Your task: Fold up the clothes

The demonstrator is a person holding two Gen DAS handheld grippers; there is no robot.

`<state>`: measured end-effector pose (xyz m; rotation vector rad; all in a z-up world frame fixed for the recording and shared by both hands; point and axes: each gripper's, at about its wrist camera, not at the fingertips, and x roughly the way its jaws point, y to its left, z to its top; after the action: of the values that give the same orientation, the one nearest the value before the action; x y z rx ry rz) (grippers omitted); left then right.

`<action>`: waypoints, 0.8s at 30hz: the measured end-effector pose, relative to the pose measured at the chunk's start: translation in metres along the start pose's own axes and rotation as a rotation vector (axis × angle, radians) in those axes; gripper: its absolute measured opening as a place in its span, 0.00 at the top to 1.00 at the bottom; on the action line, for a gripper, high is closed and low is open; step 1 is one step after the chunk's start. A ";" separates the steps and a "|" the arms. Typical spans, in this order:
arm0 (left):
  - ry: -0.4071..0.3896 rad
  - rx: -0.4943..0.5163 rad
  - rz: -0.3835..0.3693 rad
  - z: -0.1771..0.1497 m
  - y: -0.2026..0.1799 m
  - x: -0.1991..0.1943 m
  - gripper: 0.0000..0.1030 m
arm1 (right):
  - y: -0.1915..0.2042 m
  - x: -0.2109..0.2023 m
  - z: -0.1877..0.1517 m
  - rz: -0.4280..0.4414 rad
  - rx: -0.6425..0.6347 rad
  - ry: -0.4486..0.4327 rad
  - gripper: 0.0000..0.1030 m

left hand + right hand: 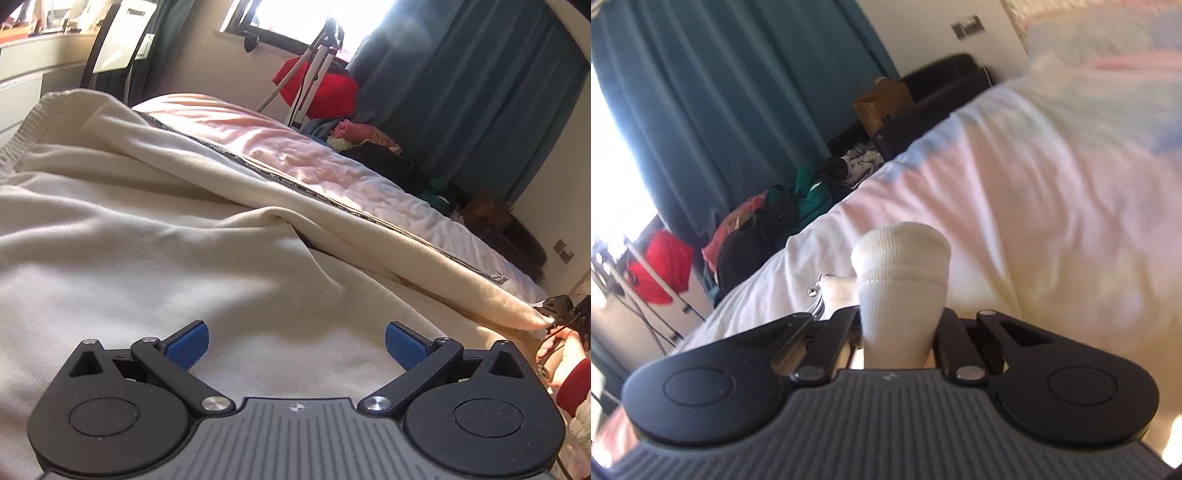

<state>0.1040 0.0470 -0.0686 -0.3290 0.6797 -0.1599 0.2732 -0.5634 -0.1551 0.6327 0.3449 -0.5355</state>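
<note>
Left tongs (296, 345) gape over cream jacket (147, 240); right tongs (897, 325) pinch its cuff (901, 273), pads hidden.

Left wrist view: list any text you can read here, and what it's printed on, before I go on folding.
"NOT SIMPLE", repeated along the dark zipper tape of the cream jacket.
White panel by the wall: dark lettering at its top, too blurred to read.
Wall plate: no legible marking.
Right wrist view: nothing readable.
</note>
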 end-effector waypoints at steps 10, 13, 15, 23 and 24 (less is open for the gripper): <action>-0.050 0.157 0.087 -0.001 -0.015 -0.006 0.00 | -0.004 -0.009 -0.032 0.003 -0.141 0.025 0.35; -0.076 0.177 0.078 -0.001 -0.020 -0.015 0.00 | 0.016 -0.041 -0.030 0.045 -0.291 -0.025 0.11; -0.094 0.190 0.072 -0.001 -0.023 -0.022 0.00 | 0.030 -0.071 -0.030 0.098 -0.398 -0.052 0.13; -0.173 0.240 0.051 -0.003 -0.035 -0.055 0.00 | 0.066 -0.204 -0.044 0.265 -0.554 -0.059 0.13; -0.183 0.250 0.053 -0.004 -0.036 -0.061 0.00 | 0.068 -0.219 -0.047 0.283 -0.553 -0.053 0.13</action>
<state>0.0535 0.0278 -0.0230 -0.0835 0.4799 -0.1597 0.1276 -0.4076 -0.0587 0.1261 0.3278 -0.1682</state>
